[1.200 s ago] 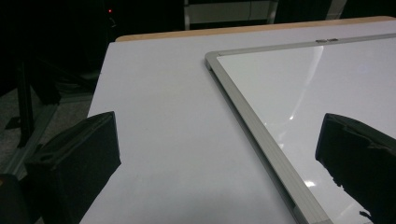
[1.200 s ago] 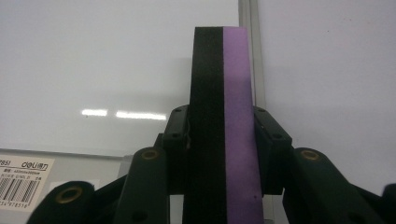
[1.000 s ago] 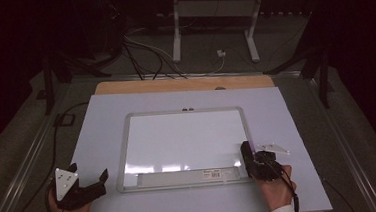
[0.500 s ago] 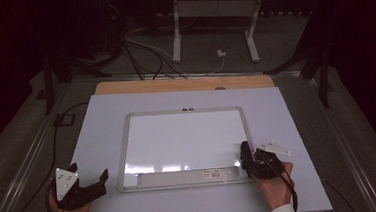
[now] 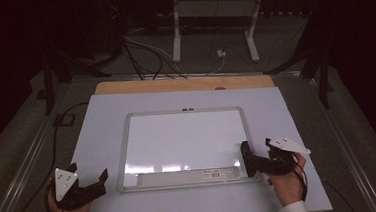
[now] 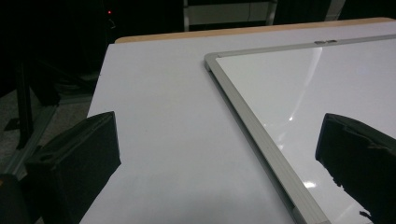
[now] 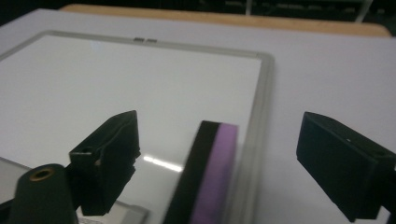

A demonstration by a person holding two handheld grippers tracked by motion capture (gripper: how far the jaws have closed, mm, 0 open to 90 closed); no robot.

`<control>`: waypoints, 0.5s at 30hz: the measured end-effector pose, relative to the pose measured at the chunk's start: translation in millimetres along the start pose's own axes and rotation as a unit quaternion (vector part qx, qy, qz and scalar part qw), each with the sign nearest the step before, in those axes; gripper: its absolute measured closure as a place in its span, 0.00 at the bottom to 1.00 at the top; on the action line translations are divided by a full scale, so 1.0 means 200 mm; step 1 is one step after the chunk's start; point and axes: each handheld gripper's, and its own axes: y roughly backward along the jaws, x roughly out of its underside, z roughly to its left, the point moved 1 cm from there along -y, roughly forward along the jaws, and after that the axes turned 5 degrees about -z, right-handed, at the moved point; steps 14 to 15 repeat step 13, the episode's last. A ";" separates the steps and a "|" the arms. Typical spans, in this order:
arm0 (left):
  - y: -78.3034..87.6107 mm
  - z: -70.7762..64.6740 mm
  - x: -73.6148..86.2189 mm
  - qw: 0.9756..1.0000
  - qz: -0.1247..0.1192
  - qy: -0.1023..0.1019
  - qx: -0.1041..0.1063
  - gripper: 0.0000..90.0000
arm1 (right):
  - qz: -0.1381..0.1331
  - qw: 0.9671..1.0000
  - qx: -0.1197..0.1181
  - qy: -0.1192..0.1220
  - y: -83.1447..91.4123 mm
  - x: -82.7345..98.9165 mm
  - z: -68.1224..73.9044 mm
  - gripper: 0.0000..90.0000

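Right gripper low at silver-framed glossy whiteboard corner, jaws just opening, spread around purple-and-black block eraser, released. Left gripper level, jaws apart, empty.

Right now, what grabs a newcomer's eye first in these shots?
The white whiteboard lying flat mid-table, glare along its near edge. At its near right corner, a black and purple eraser stands between the open jaws of the right gripper, which have just been opening. The left gripper sits open off the board's left.
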 end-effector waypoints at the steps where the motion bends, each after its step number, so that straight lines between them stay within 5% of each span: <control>1: 0.00 0.00 0.00 1.000 -0.001 -0.001 0.000 0.01 | -0.008 1.000 -0.002 0.004 0.01 0.00 -0.02 0.12; 9: 0.02 0.00 -0.02 1.000 -0.018 0.002 -0.005 0.01 | -0.056 0.998 -0.015 0.006 0.10 0.03 -0.16 0.00; 15: 0.02 0.00 -0.02 1.000 -0.020 0.004 -0.005 0.01 | -0.066 0.998 -0.013 0.018 0.13 0.06 -0.19 0.00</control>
